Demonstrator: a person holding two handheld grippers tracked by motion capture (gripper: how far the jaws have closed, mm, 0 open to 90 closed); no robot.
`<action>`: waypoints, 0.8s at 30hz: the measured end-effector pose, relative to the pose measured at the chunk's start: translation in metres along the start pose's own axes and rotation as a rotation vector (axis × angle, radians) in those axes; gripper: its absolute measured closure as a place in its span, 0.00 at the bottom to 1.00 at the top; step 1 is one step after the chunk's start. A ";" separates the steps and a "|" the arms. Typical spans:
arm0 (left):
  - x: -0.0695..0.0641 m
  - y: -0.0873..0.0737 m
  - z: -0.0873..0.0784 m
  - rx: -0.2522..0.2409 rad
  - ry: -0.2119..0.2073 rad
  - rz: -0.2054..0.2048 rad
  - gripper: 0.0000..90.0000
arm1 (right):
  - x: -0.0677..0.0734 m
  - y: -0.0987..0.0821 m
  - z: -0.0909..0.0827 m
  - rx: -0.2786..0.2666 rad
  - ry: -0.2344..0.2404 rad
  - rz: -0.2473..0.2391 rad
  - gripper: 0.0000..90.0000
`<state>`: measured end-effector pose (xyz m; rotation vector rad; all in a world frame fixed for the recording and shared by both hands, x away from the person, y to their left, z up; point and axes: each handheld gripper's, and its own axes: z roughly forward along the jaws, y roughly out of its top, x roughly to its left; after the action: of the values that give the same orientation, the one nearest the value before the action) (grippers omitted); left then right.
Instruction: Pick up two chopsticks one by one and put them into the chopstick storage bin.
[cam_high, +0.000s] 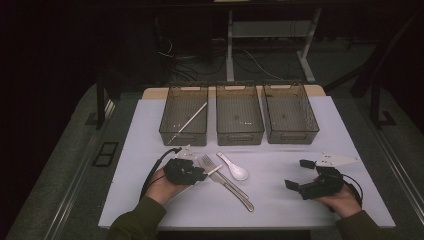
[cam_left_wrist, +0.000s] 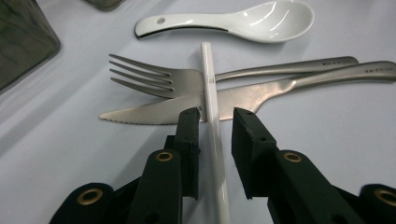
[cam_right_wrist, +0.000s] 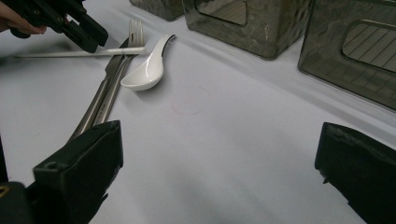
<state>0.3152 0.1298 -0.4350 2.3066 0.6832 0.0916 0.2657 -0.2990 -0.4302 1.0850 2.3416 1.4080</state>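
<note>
A white chopstick (cam_left_wrist: 212, 116) lies across a fork (cam_left_wrist: 154, 79) and a knife (cam_left_wrist: 154, 112) on the white table, with a white spoon (cam_left_wrist: 243, 23) just beyond. My left gripper (cam_left_wrist: 215, 114) straddles the chopstick: the left jaw sits against it, and a narrow gap shows at the right jaw. In the high view the left gripper (cam_high: 202, 174) is at the cutlery's left end, beside the fork (cam_high: 209, 163) and spoon (cam_high: 235, 169). My right gripper (cam_high: 299, 174) rests wide open at the right, nothing between its jaws (cam_right_wrist: 219, 154).
Three dark see-through bins stand in a row at the back: the left bin (cam_high: 172, 131) holds another white chopstick (cam_high: 192, 117), the middle bin (cam_high: 239, 136) and right bin (cam_high: 292, 135) look bare. The table's front edge runs close to both hands.
</note>
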 end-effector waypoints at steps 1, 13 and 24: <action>0.000 0.000 0.001 0.006 0.002 0.008 0.80 | 0.000 0.000 0.000 0.000 0.000 0.000 0.01; -0.003 -0.003 0.005 0.036 0.027 0.039 0.83 | 0.000 0.000 -0.001 -0.002 -0.003 0.002 0.01; -0.005 -0.003 0.006 0.039 0.058 0.027 0.93 | -0.001 0.000 0.000 -0.001 -0.004 0.002 0.01</action>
<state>0.3107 0.1254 -0.4407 2.3582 0.6891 0.1591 0.2660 -0.3000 -0.4304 1.0891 2.3377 1.4053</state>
